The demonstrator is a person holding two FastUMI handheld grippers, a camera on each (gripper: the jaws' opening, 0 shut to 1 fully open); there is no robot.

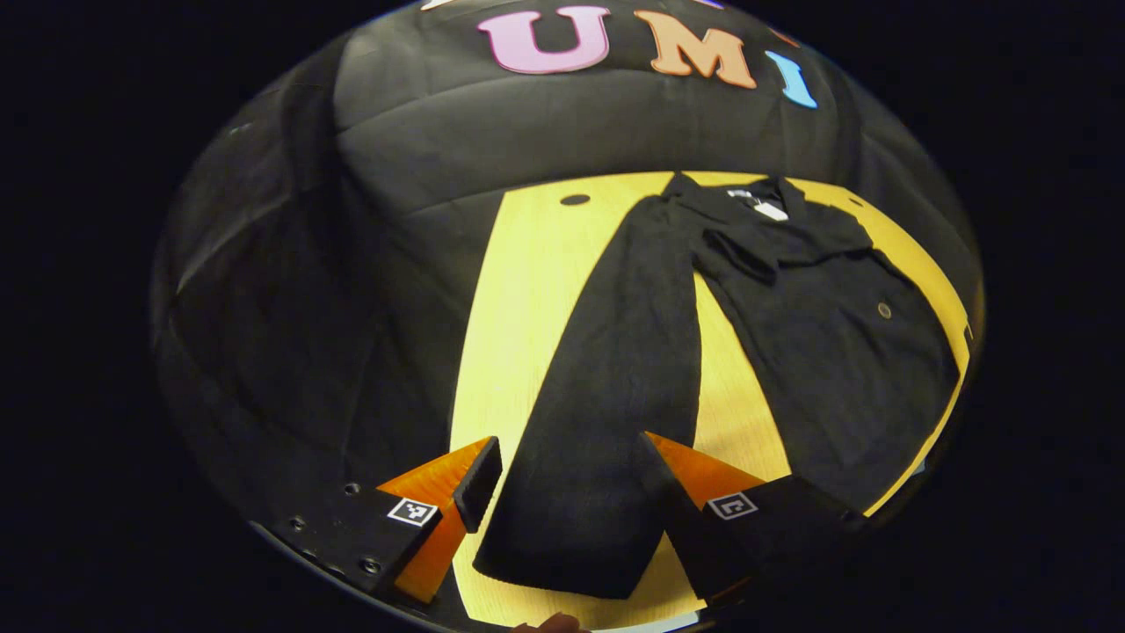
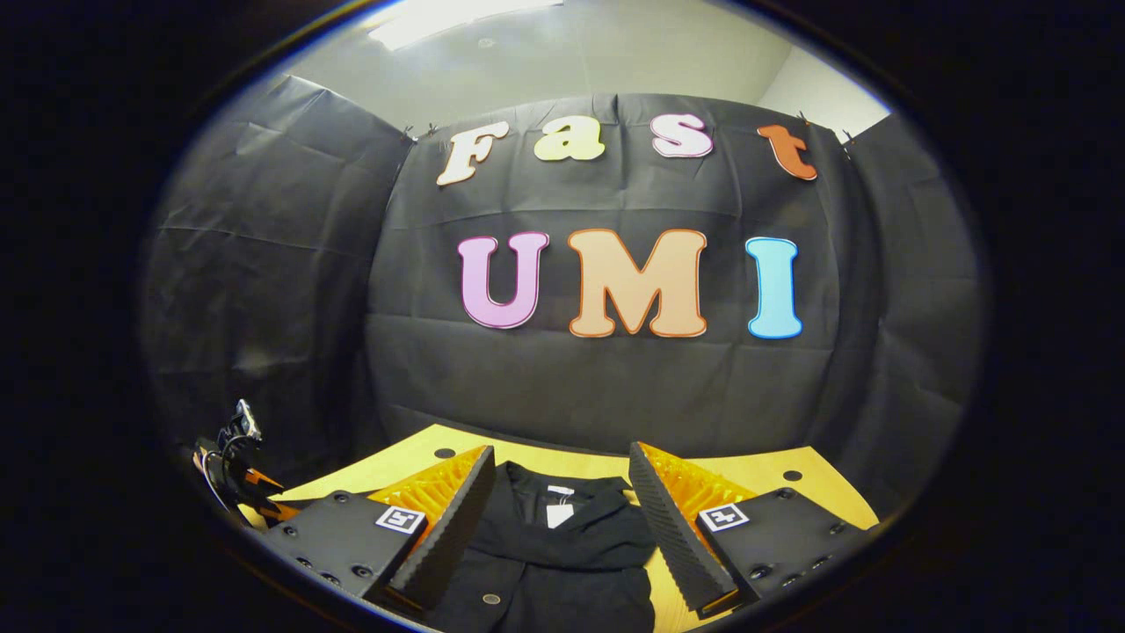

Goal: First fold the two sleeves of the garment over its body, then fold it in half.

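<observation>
Garment (image 1: 817,334) flat, left tool (image 1: 562,466) open over sleeve (image 1: 606,396)

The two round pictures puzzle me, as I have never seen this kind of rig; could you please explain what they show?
Each picture comes from a camera riding on a hand-held gripper that a person carries, looking along its two fingers. In the left gripper view, the left hand-held gripper is open above one long sleeve of a black garment spread on a yellow table. In the right gripper view, the right hand-held gripper is open above the garment's collar. Neither holds anything.
</observation>
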